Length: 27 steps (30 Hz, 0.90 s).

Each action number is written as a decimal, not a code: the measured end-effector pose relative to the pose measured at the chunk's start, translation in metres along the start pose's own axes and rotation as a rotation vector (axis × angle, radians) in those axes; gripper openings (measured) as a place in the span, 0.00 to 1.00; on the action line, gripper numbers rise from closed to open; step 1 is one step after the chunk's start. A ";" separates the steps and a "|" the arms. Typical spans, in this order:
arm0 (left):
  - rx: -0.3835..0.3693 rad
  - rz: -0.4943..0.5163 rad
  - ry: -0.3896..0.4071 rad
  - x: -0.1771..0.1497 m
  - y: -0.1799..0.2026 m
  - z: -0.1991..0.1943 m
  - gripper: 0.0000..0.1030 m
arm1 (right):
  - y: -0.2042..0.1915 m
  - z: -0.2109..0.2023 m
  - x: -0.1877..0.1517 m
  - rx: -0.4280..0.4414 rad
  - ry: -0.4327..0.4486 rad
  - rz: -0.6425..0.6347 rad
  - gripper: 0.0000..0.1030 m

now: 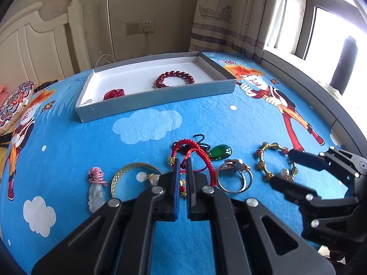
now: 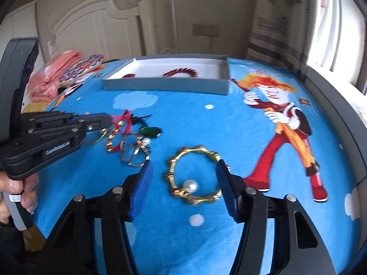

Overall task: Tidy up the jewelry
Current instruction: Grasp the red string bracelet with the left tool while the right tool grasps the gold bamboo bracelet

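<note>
Left gripper (image 1: pixel 182 167) pinches shut on a red braided cord bracelet (image 1: pixel 201 158) lying on the blue cartoon bedspread (image 1: pixel 68 151), while the right gripper (image 2: pixel 183 171), jaws partly open, straddles a gold bamboo-link bangle (image 2: pixel 192 174) with a pearl, not yet pressing it. Both pieces sit near the bed's front edge, well short of the grey tray (image 1: pixel 146 105) that already holds a red bead bracelet (image 1: pixel 175 79). The cord looks light, limp and snag-prone, best taken mid-strand; the bangle appears stiff and slick, best gripped across one link, away from the pearl.
</note>
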<state>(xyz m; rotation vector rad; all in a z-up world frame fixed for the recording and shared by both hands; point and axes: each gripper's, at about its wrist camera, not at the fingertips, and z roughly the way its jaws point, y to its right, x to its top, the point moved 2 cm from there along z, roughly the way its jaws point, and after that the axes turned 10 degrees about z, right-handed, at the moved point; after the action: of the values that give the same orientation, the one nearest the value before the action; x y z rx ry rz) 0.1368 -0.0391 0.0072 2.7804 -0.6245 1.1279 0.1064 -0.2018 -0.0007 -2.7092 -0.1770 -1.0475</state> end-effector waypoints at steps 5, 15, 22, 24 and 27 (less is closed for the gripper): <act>-0.010 -0.013 -0.007 -0.004 -0.004 0.003 0.05 | -0.009 0.014 -0.001 0.007 -0.037 -0.021 0.39; -0.006 -0.037 -0.005 -0.009 -0.011 0.002 0.27 | -0.003 0.019 -0.001 0.004 -0.050 -0.024 0.10; -0.008 -0.036 -0.008 -0.016 -0.014 -0.003 0.27 | 0.008 0.008 0.008 -0.008 0.002 0.017 0.10; -0.012 -0.032 -0.004 -0.016 -0.013 -0.006 0.22 | 0.012 0.002 0.012 -0.012 0.022 0.027 0.10; -0.033 -0.016 0.004 -0.014 -0.008 -0.008 0.21 | 0.017 -0.004 0.017 -0.015 0.040 0.041 0.10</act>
<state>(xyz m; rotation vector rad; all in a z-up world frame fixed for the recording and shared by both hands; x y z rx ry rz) 0.1257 -0.0254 0.0047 2.7496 -0.6134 1.1098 0.1192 -0.2186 0.0107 -2.6910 -0.1066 -1.0951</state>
